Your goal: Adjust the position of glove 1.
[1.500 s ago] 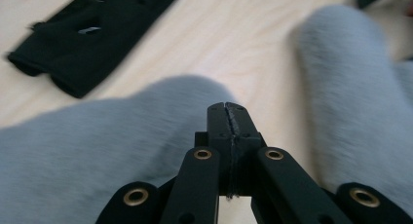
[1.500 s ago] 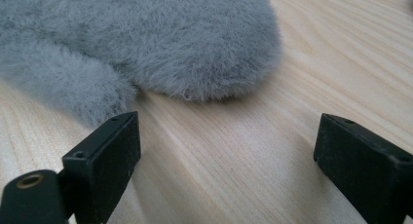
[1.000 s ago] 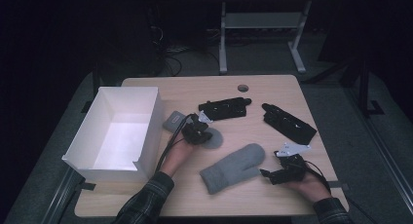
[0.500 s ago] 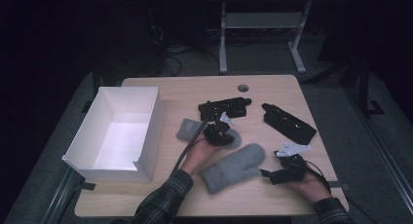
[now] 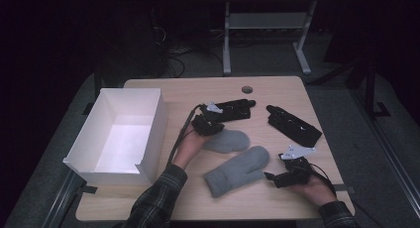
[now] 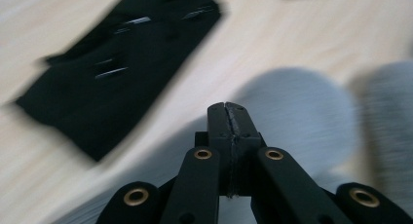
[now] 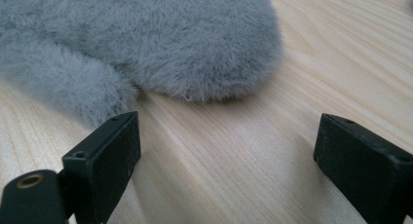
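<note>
A: Where are the grey mittens?

B: The small grey mitten [image 5: 229, 140] lies mid-desk, right of the white box [image 5: 117, 134]; the large grey mitten [image 5: 237, 170] lies just beside it, nearer the person.

A: And the fingers?

B: The left gripper [image 5: 207, 124] has its fingers pressed together, empty, over the small mitten's edge. The right gripper [image 5: 277, 178] rests near the large mitten, fingers apart.

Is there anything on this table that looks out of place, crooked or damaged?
Nothing looks damaged or spilled. The two grey mittens lie apart at different angles, not paired. The two black gloves are scattered likewise, and the white box sits slightly askew to the table edge.
</note>
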